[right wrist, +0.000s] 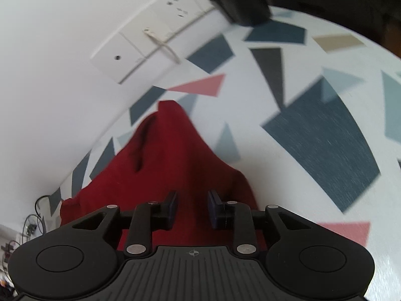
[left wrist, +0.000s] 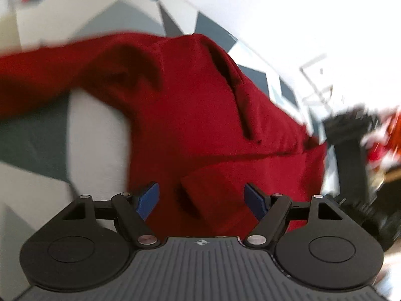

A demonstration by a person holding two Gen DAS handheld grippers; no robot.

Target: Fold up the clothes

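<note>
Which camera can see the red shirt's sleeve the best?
The left wrist view: the red shirt fills it, its sleeve stretching leftward. The right wrist view shows only a bunched part.

The red garment [left wrist: 200, 125] is seen as soft matt knit cloth, creased at centre frame. The left gripper [left wrist: 201, 200] and right gripper [right wrist: 193, 208] are built of matt black plastic with ribbed grey housings, bright metal pivot pins and blue matt pads [left wrist: 150, 198]. The patterned surface [right wrist: 313, 130] at right is shown as smooth, faintly grained and low-sheen. The wall [right wrist: 62, 37] at upper left appears smooth, painted white.
</note>
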